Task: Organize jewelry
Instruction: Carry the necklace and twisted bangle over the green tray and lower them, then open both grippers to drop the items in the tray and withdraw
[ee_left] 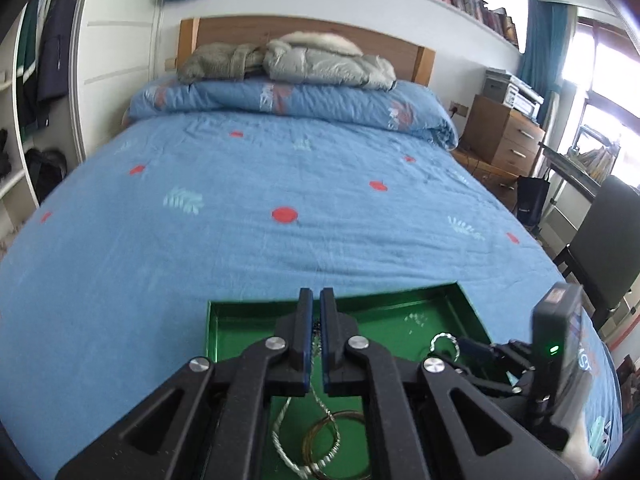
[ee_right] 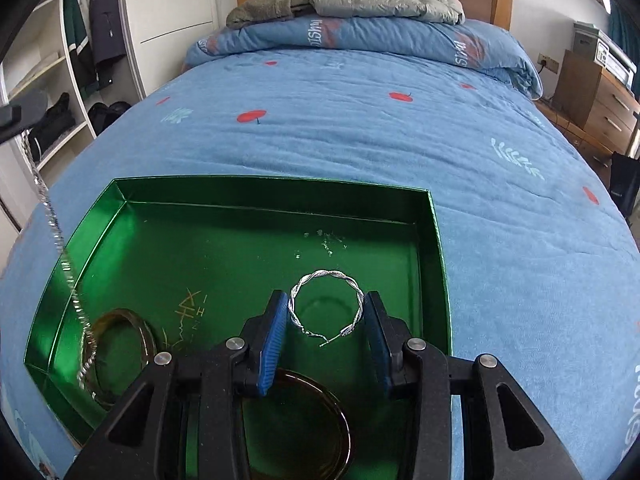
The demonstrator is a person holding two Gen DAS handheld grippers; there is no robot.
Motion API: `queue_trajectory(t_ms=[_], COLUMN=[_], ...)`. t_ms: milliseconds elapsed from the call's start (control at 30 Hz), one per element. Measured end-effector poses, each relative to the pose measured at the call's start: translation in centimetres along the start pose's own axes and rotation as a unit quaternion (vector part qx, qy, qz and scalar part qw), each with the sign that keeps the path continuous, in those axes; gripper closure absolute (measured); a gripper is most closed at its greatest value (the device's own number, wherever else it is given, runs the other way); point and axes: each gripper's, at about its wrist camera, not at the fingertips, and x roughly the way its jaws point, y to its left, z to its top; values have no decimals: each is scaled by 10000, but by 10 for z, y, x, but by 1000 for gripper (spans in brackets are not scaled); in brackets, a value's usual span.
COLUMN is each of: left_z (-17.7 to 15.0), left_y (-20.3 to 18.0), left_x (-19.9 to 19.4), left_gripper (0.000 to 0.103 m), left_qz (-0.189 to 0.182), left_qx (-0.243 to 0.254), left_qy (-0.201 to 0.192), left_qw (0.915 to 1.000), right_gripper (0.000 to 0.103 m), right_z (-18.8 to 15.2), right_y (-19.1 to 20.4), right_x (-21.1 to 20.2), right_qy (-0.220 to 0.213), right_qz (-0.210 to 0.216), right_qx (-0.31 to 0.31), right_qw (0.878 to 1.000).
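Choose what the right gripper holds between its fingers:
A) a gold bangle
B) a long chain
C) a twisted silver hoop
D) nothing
C: the silver hoop sits pinched between the right gripper's blue pads, above the green tray.

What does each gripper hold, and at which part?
The right gripper clamps the twisted silver hoop across its two sides. The left gripper pinches the silver chain near its upper end.

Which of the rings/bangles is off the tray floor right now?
The silver twisted hoop, clamped between the right gripper pads above the green tray. Both gold bangles lie flat on the tray floor.
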Motion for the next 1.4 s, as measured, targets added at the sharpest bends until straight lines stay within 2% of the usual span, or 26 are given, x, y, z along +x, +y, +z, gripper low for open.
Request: queue_trajectory(t_ms=[333,467,567,733,800,833,867,1133,1400], left_z=[-56,-61,-64,-68,-73,-77,-80,-121,-158], left_y=[21,19,16,13,9,7,5,-17,-23], left_x=[53,52,50,23,6,-2,-10,-84,-136], left_gripper=[100,98,98,95,87,78,74,74,74], left_qz=[357,373,520,571,626,690,750,1310,1617], left_qx=[-46,21,199,175,166,181,202,549,594], left_qy=[1016,1155,1208,1011,886,828,759,320,169], left_qw=[9942,9926,9911,9931,9940,9940,9941,9893,9849], right_gripper=[64,62,54,50,49,48,48,47,47], right_z=[-2,-1,1,-5,-10,-14,-17,-54,-107], right_y=[4,7,6,11,12,12,12,16,8], right_x=[4,3,2,-22,-36,-45,-54,-118,-157], right_qy=[292,317,323,143,10,-75,-142,-542,-593], right_qz=[-126,-180,-189,-53,33,70,90,263,314], right_qx=[-131,-201,-185,-204,-165,-135,-119,-120,92], right_qw=[9994,9991,9991,9997,9999,9999,9998,9981,9977])
